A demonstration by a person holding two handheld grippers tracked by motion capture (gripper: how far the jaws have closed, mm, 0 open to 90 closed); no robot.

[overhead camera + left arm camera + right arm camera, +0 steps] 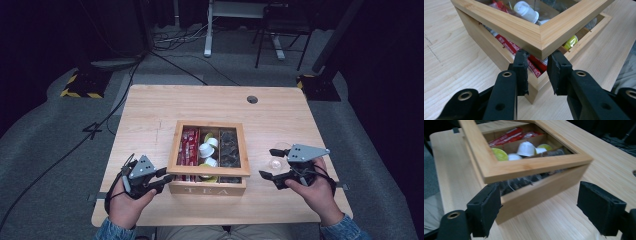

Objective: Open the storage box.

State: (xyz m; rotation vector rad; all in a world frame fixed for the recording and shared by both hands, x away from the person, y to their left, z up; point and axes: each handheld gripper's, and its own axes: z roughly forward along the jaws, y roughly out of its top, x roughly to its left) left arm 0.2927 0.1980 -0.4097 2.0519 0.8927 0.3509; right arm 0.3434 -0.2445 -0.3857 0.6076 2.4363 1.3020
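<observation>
Left gripper (537,72) has its jaws clamped narrow on the near left corner of the glass-paned wooden lid (541,41), raised slightly off the light wooden tea box (207,187) at mid desk (150,107). Right gripper (272,162), right of the box, stands with jaws wide and empty.

Risk: a corner-only pinch may slip, dropping the lid. Judged hinged at the far edge; lid opens toward the person, with the box's long axis running near to far.
</observation>
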